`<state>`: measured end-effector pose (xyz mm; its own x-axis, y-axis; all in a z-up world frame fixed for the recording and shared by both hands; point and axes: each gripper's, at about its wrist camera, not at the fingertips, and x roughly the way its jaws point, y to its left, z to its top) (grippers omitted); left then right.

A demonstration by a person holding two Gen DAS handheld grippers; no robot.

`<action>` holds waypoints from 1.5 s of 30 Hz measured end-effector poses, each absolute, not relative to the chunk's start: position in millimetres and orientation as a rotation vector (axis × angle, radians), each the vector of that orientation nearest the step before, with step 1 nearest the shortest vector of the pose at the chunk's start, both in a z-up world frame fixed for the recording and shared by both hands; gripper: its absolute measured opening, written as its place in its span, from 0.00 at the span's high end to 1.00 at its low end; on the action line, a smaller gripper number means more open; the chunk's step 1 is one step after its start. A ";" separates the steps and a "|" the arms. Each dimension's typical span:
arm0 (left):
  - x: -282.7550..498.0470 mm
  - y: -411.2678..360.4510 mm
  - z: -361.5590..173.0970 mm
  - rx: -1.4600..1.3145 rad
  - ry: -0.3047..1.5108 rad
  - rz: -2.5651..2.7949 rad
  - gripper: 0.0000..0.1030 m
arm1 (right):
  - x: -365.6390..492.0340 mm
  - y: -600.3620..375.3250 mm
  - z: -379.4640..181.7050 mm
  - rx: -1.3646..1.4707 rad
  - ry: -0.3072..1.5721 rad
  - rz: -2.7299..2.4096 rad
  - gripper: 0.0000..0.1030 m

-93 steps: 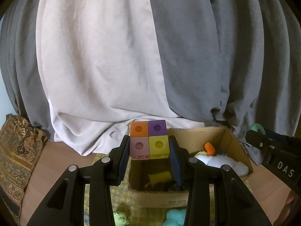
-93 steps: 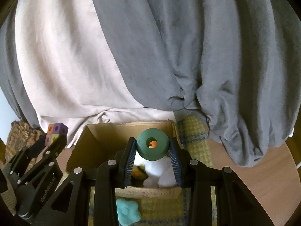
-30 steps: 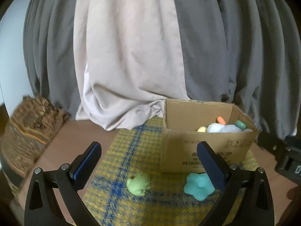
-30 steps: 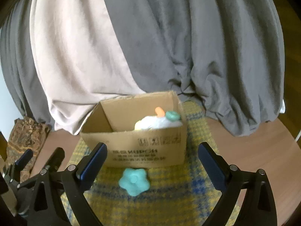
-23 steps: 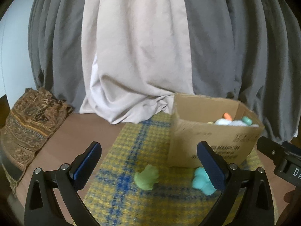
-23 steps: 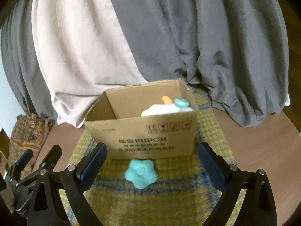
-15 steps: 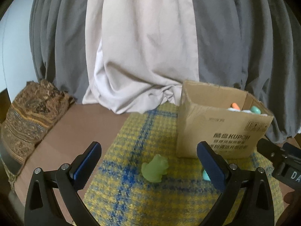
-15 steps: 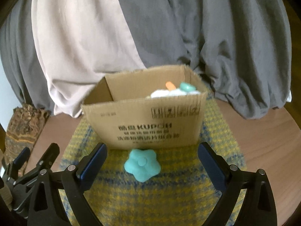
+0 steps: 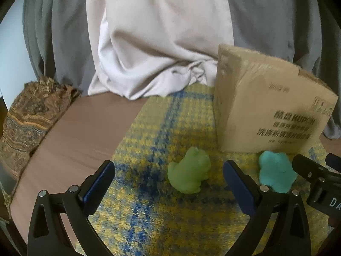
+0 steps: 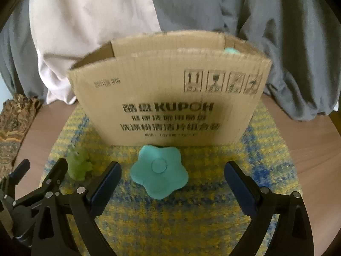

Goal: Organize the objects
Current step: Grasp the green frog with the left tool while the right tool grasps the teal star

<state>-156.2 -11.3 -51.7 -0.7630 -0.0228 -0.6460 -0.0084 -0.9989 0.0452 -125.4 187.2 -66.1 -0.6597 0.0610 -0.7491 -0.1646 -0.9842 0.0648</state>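
Corrugated matt cardboard box, coarse woven mat, smooth wooden table

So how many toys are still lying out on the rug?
2: a green frog left of the teal star, both on the plaid rug before the cardboard box. More sit hidden inside the box.

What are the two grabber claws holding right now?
Nothing. The left gripper is open around the green frog toy without touching it, and the right gripper is open around the teal star-shaped toy.
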 end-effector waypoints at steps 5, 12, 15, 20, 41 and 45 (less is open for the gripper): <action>-165.1 -15.5 -63.7 1.139 -0.044 -2.940 0.00 | -134.4 187.2 -75.6 -1.290 0.203 2.726 0.06; -176.4 -13.6 -74.5 1.208 -0.042 -2.941 0.01 | -145.1 184.6 -86.6 -1.366 0.162 2.700 0.06; -181.4 -12.2 -79.6 1.227 -0.061 -2.927 0.01 | -150.2 184.7 -93.0 -1.402 0.164 2.684 0.06; -189.5 -11.8 -87.8 1.281 -0.064 -2.910 0.07 | -159.7 185.5 -106.0 -1.475 0.149 2.648 0.06; -191.2 -4.5 -90.9 1.329 -0.073 -2.962 0.51 | -146.6 195.0 -112.7 -1.480 0.211 2.689 0.30; -186.0 -4.3 -87.1 1.310 -0.069 -2.965 0.51 | -139.8 198.7 -106.4 -1.452 0.220 2.700 0.30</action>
